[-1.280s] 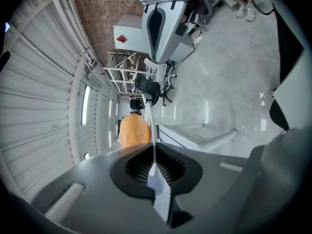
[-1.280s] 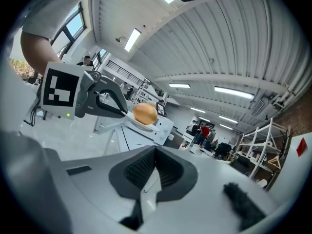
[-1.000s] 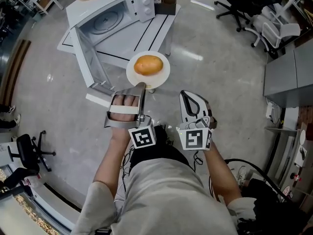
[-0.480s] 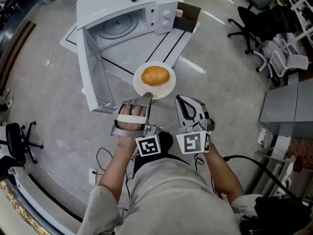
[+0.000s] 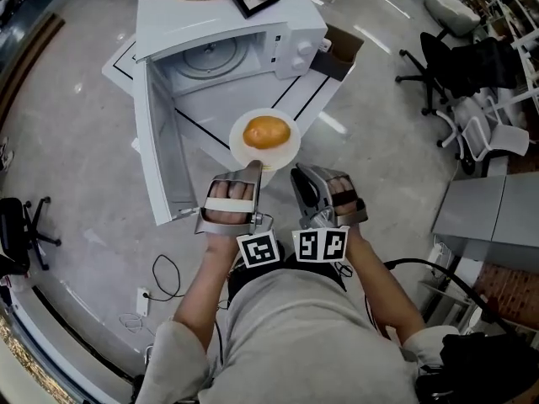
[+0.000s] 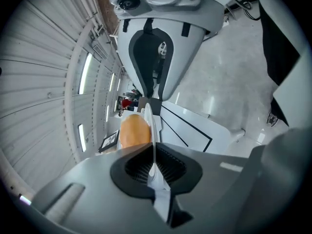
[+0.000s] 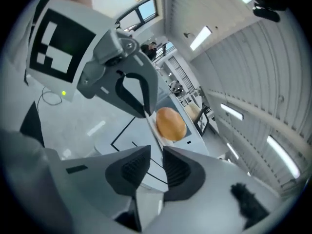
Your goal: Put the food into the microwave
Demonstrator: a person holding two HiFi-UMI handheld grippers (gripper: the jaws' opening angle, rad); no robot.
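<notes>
Carries the white plate (image 5: 287, 152) with the bun (image 5: 266, 131) toward the open microwave (image 5: 282, 25). Holds it at frame centre in the head view, just below the cavity mouth, not yet inside. Pinches the plate's near rim tight with the left gripper (image 5: 253, 168), rim edge-on between the pads in the left gripper view. Spreads the right gripper (image 5: 301, 178) from closed just now, with nothing between its jaws and the plate rim just ahead. Probably readies a second hold to steady the load.

Against a second ago: brings the microwave larger and nearer centre, the plate closer to the swung-out door (image 5: 156, 150) and the glass turntable (image 5: 206, 55). Rolls the right gripper and draws it in beside the left. Leaves sliding the plate onto the turntable still to do.
</notes>
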